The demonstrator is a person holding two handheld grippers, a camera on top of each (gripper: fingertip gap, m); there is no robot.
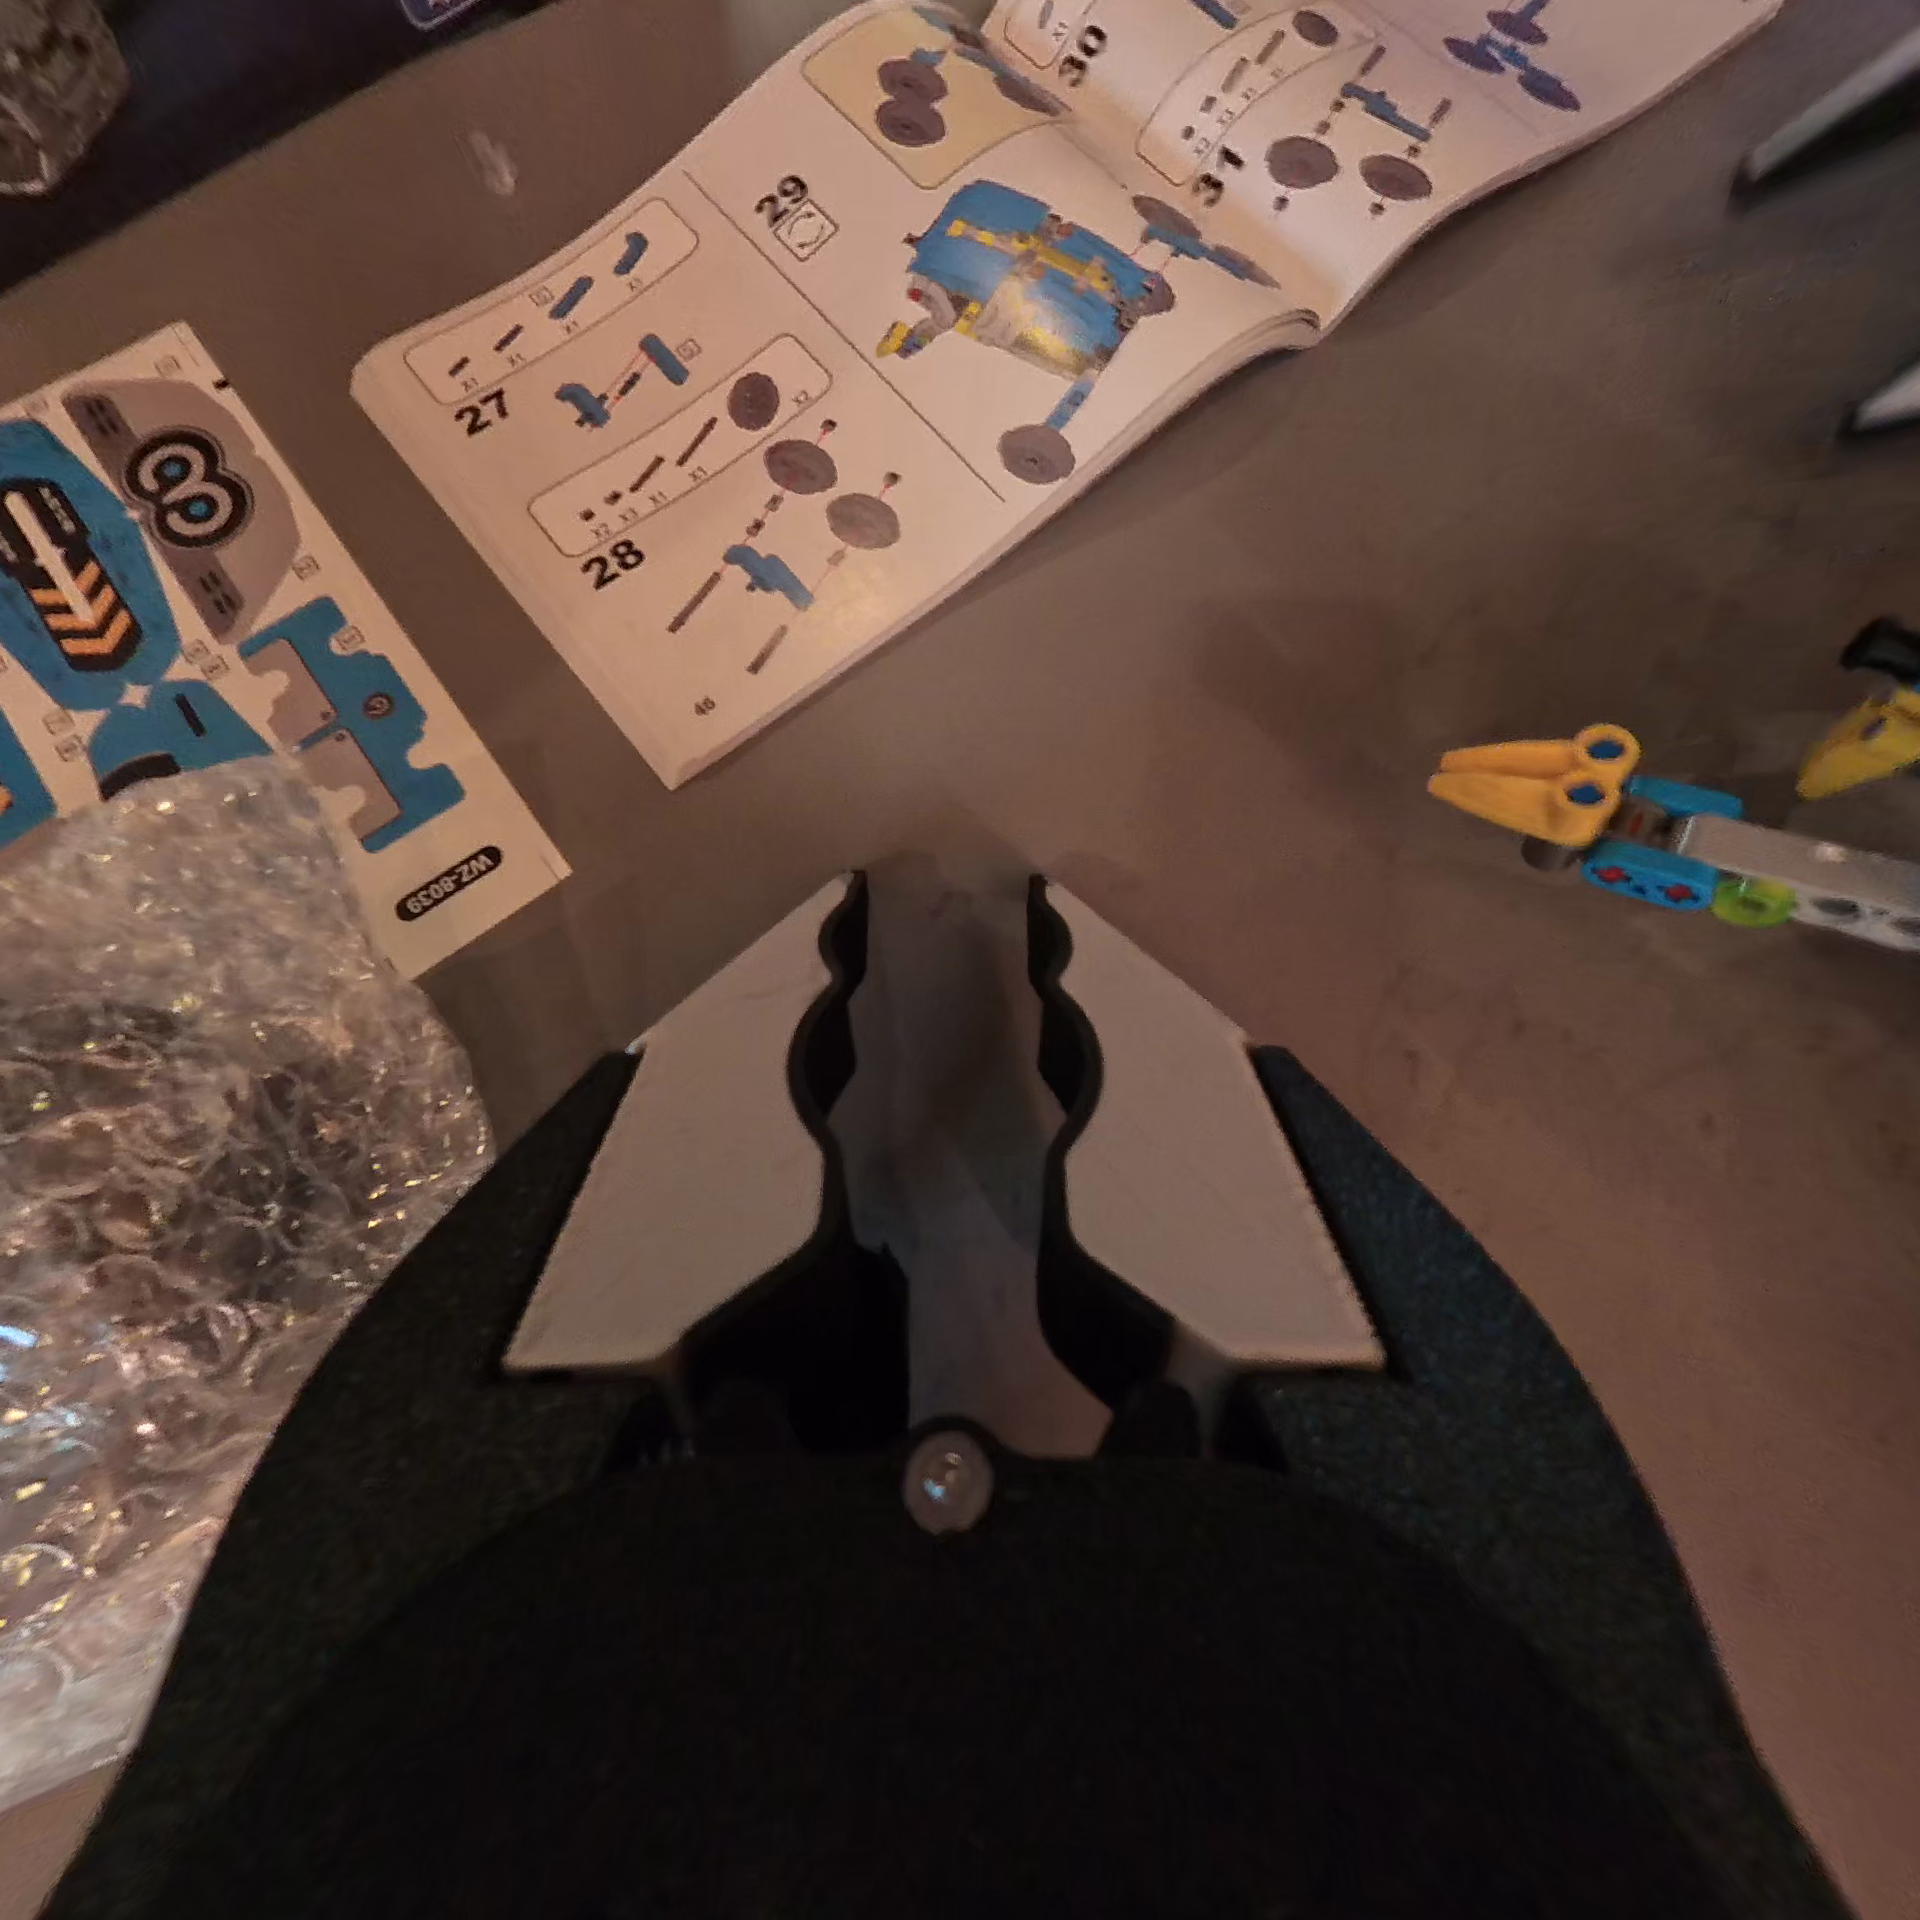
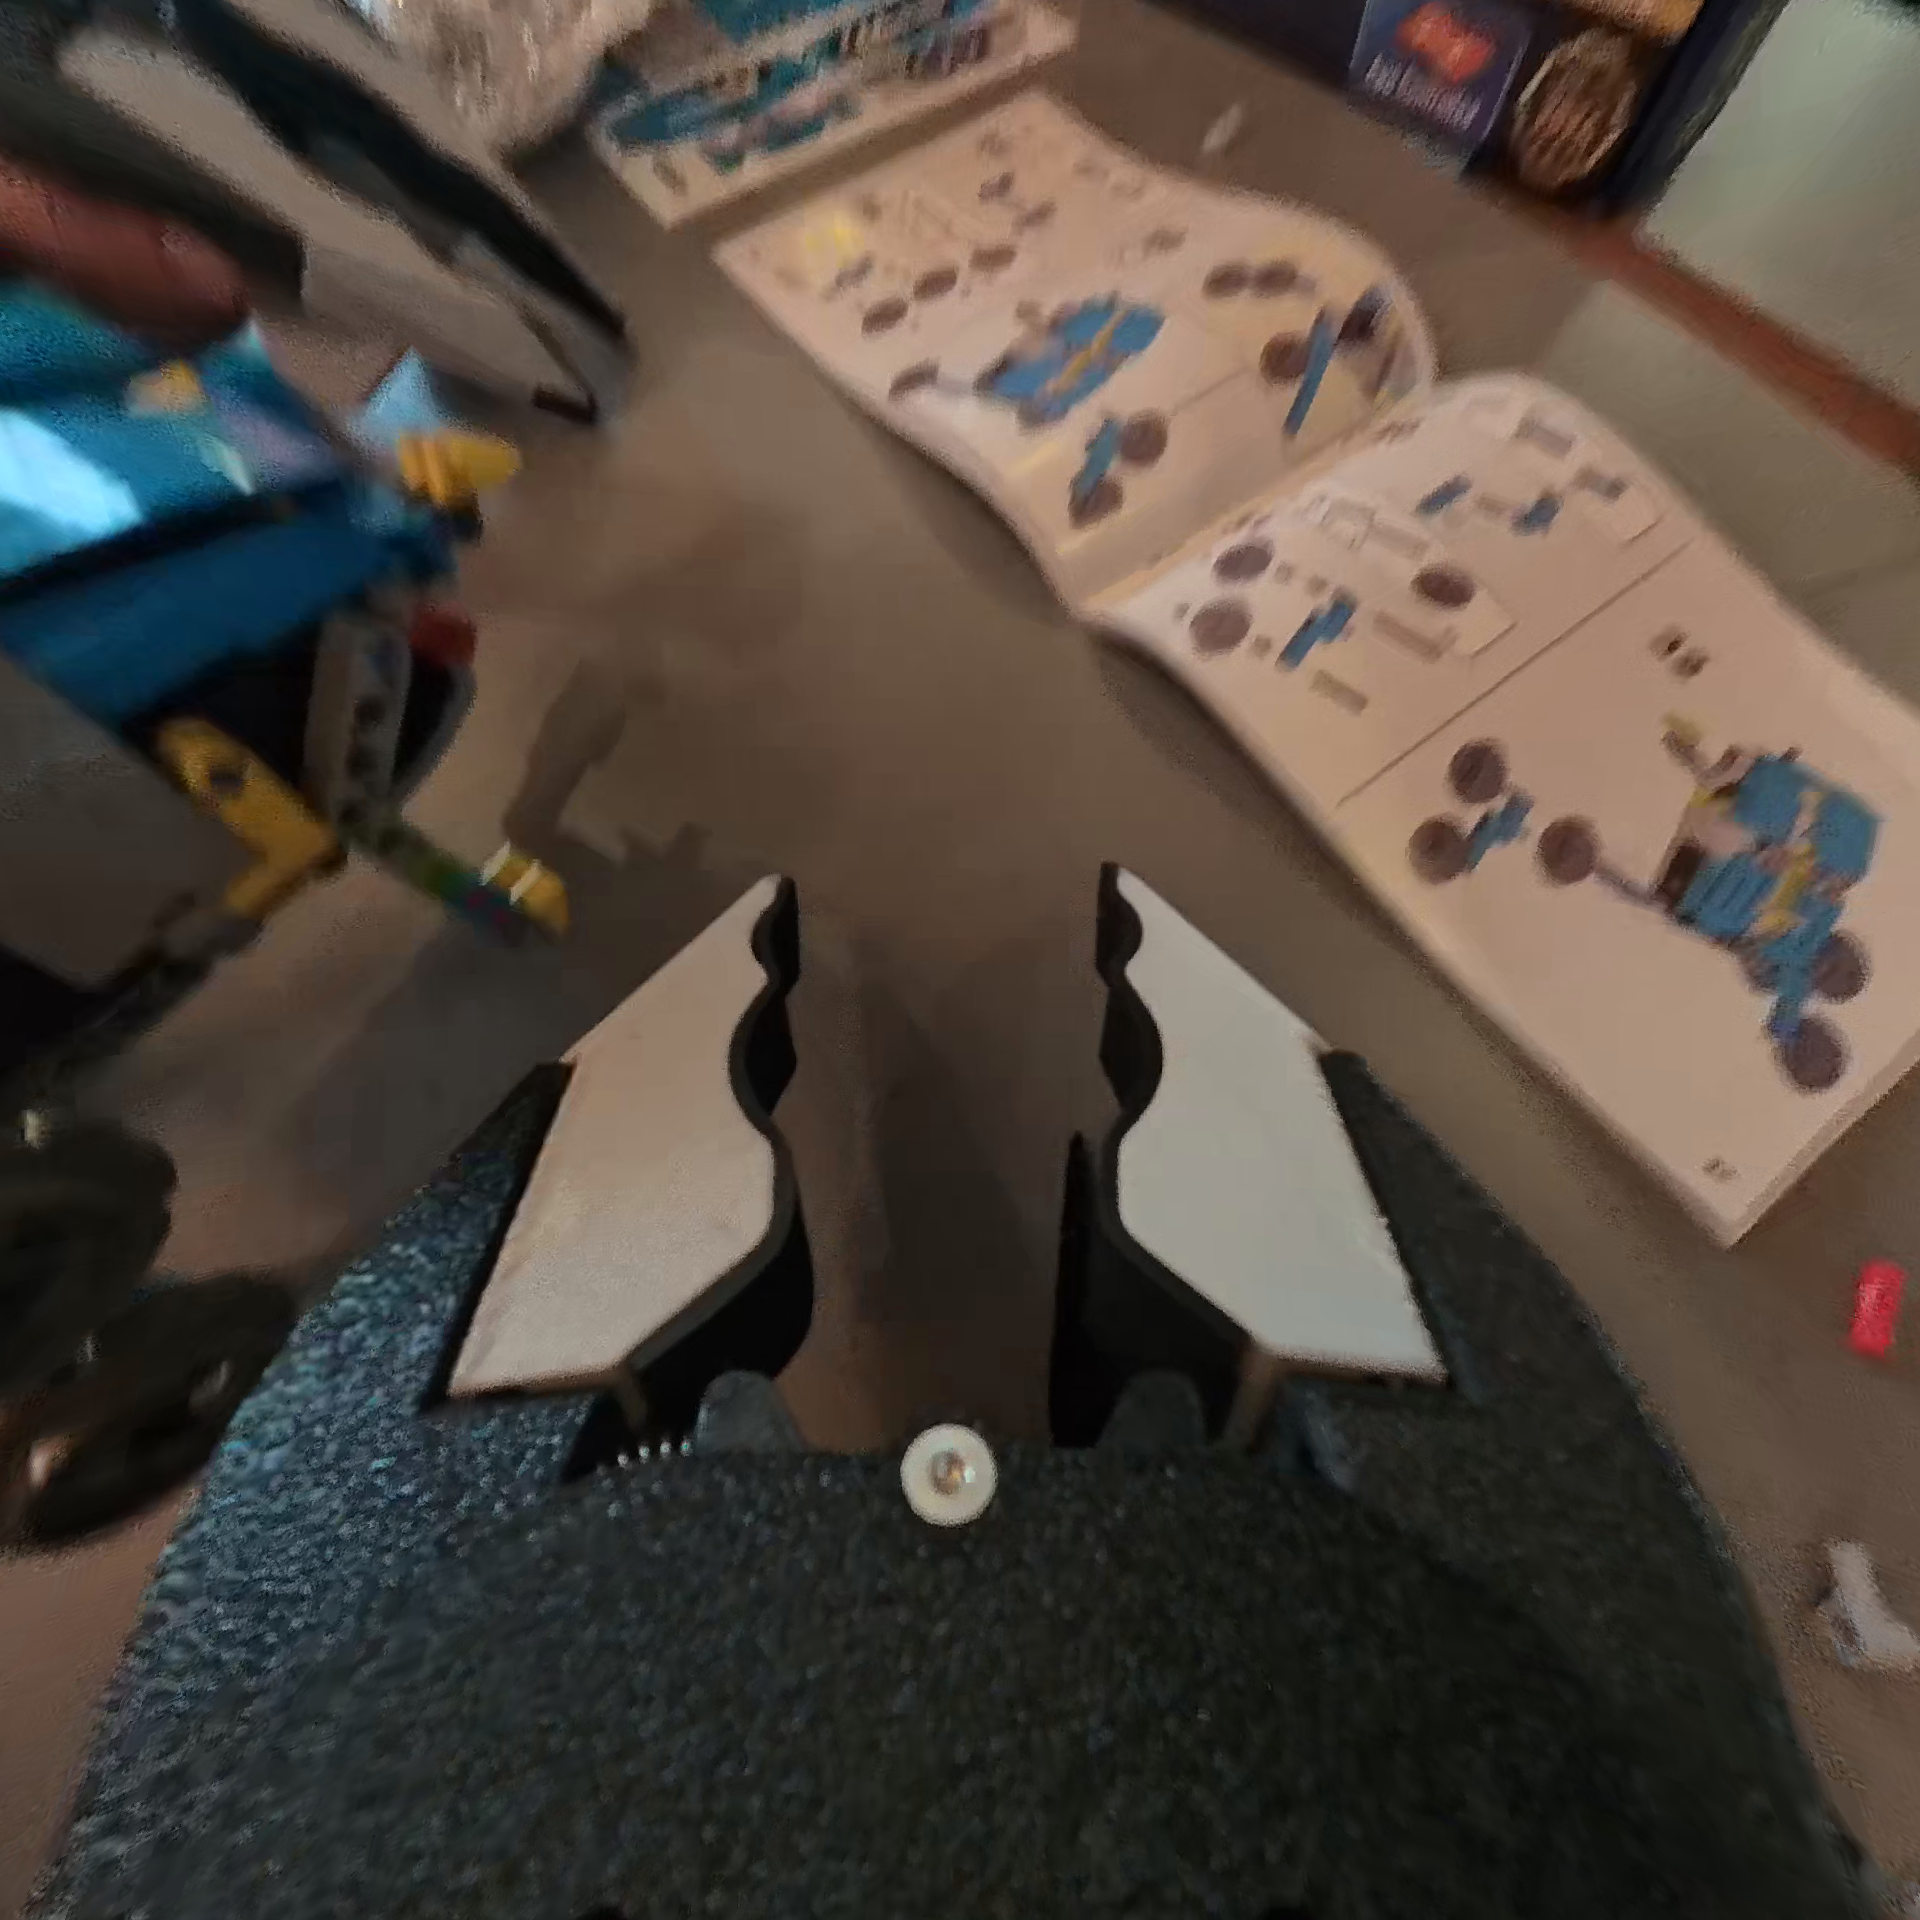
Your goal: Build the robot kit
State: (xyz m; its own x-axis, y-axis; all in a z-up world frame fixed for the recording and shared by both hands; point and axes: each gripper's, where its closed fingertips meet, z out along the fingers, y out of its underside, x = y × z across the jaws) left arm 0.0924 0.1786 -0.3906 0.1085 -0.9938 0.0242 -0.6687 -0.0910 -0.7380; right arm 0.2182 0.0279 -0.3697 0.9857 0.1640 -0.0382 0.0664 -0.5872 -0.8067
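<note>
My left gripper [image 1: 945, 883] has its jaws a narrow gap apart, closed on a pale grey flat piece [image 1: 935, 1091] that fills the gap. It hangs above the table, just below an open instruction booklet [image 1: 831, 416]. A partly built brick model [image 1: 1621, 831] in yellow, blue and grey lies at the right edge. My right gripper [image 2: 945, 883] is open and empty above bare table, with the booklet [image 2: 1455, 675] to its right. The blurred blue and yellow model [image 2: 208, 582] is to its left. The other gripper [image 2: 416, 260] shows at the upper left.
A sticker sheet [image 1: 260, 623] lies left of the booklet, partly under a bubble-wrap bag [image 1: 177, 1143]. In the right wrist view, a small red piece [image 2: 1878, 1307] and a white piece [image 2: 1860, 1600] lie at the right edge. Black wheels [image 2: 94, 1299] sit at the left. A dark box [image 2: 1507, 73] stands at the back. There is about 20 centimeters between the tips of the two grippers.
</note>
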